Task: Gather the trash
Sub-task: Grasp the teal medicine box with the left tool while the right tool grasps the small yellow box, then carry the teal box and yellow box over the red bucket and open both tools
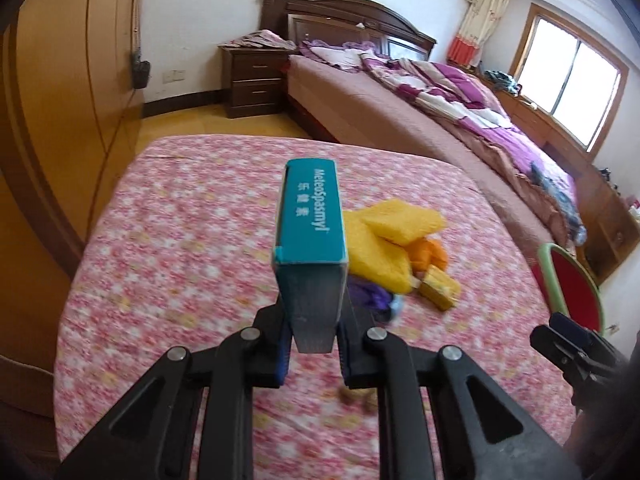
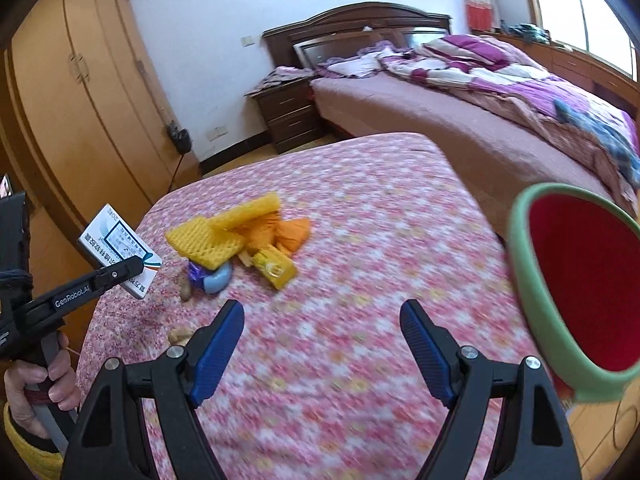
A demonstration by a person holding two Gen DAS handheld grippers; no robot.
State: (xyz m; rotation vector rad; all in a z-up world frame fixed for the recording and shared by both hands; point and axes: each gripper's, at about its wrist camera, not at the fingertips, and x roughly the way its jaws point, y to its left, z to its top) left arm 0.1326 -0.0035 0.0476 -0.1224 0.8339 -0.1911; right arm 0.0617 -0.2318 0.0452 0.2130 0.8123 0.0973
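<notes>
Daylight fills the room, pouring from the window (image 1: 572,80) at the right, whose panes are blown out to plain white. The white wall (image 2: 224,12) is bright and even. Both views are fisheye: the wardrobe (image 1: 60,128) and bed (image 2: 460,132) bow in curves, and dark vignette eats the corners. The floral cloth on the desk (image 2: 360,240) is smeared by motion blur, worst toward the lower edge, while the teal box (image 1: 310,224) stays sharp enough to read its lettering. Shadows are soft; the box's near end falls into grey shade. The red-and-green bin (image 2: 580,288) looks soft-edged.
</notes>
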